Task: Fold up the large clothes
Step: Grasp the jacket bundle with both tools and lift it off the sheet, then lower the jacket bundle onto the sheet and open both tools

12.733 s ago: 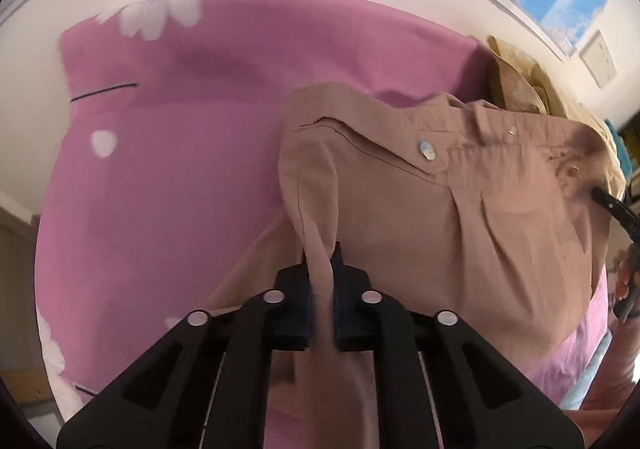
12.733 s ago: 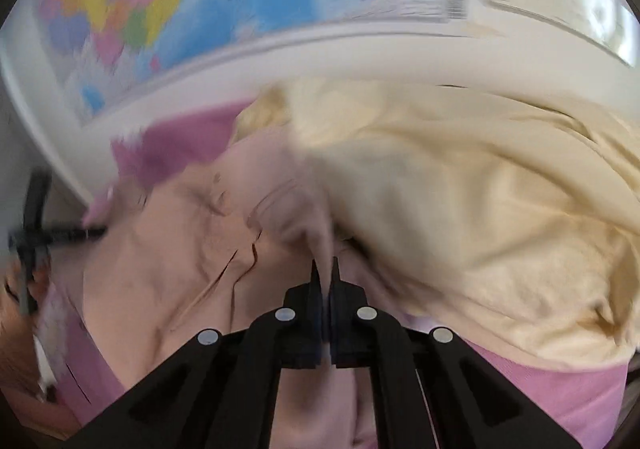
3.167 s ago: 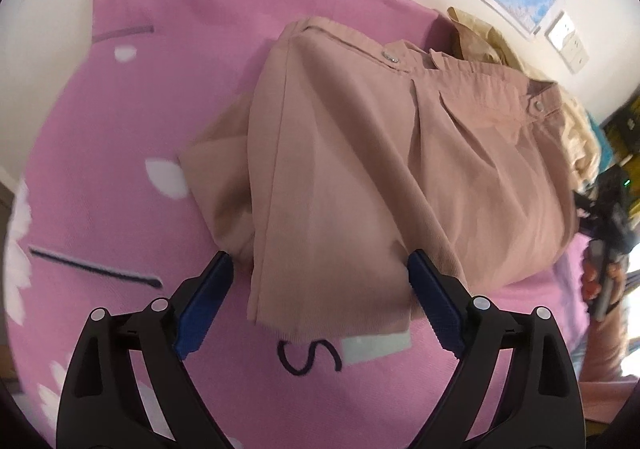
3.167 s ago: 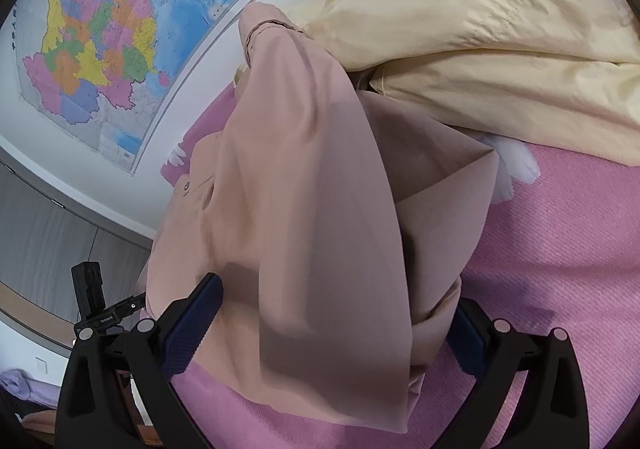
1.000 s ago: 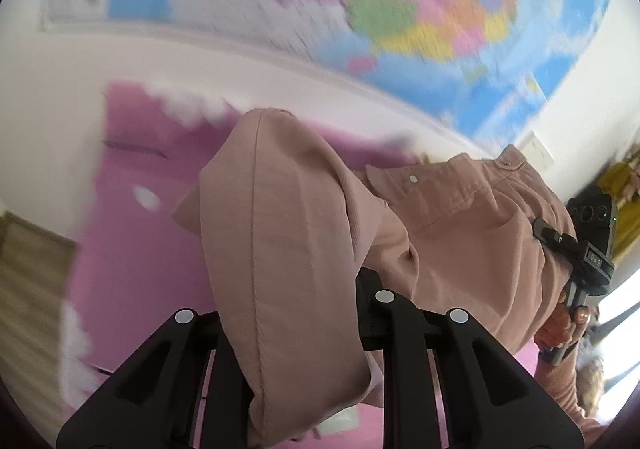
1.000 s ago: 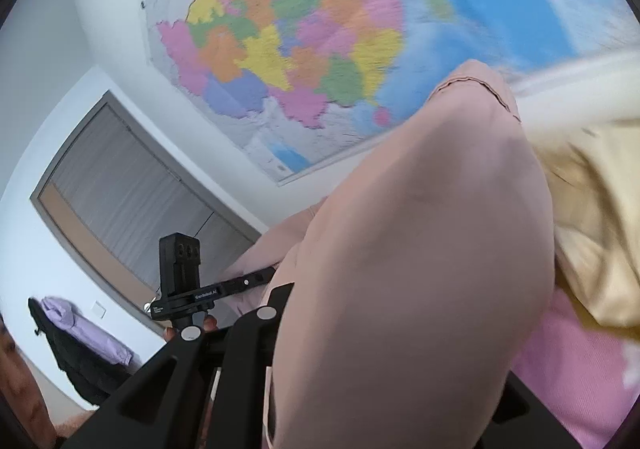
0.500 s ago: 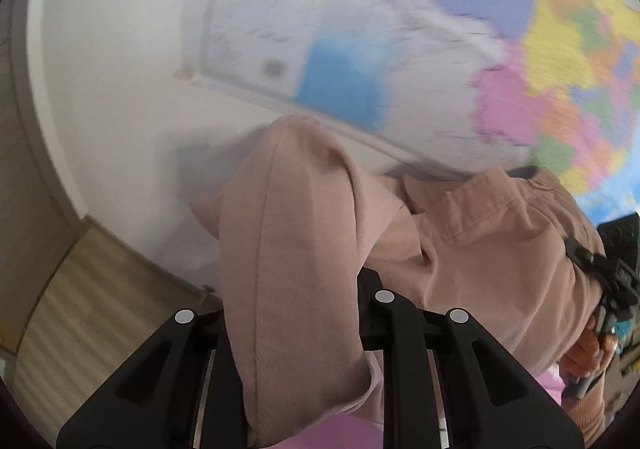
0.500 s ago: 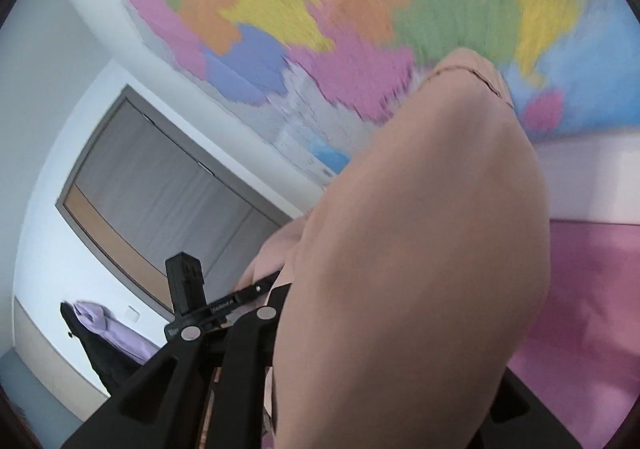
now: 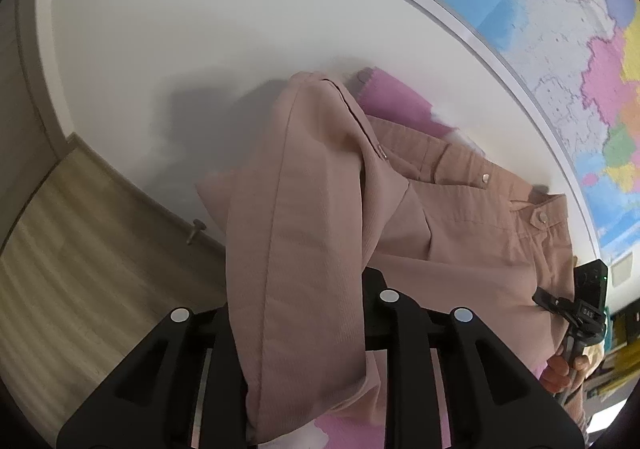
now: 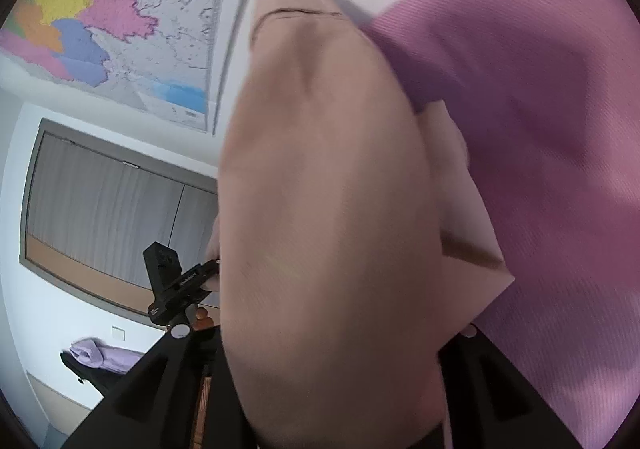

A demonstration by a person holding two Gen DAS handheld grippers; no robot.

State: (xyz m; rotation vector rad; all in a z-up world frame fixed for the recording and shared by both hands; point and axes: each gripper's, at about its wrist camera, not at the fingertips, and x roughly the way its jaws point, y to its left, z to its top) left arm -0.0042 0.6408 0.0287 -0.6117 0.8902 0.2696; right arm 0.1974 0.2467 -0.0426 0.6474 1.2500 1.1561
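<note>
The dusty-pink trousers (image 9: 304, 233) fill the middle of both views, folded into a thick bundle and hanging up off the pink bedsheet (image 10: 560, 129). In the left wrist view a fat fold runs from the centre straight down to the bottom edge, and the waistband with its snap buttons stretches off toward the right side of the frame. The left gripper (image 9: 304, 289) has that fold sitting between its two black fingers; its jaws have just been opening a bit, the cloth is bulky enough to hide the pads, and honestly I can't tell if they're pressing on it or just loose around it. Same story in the right wrist view: the cloth is a big blurry lump covering the centre and bottom, the right gripper (image 10: 332, 329) is almost completely buried under it, its jaws have also just been easing apart, and I can't tell how they stand. The other handheld unit (image 10: 176, 281) shows lower left there. Behind it all, a coloured wall map (image 9: 560, 29) sits upper right in the left view, and wood flooring (image 9: 60, 269) lower left.
</note>
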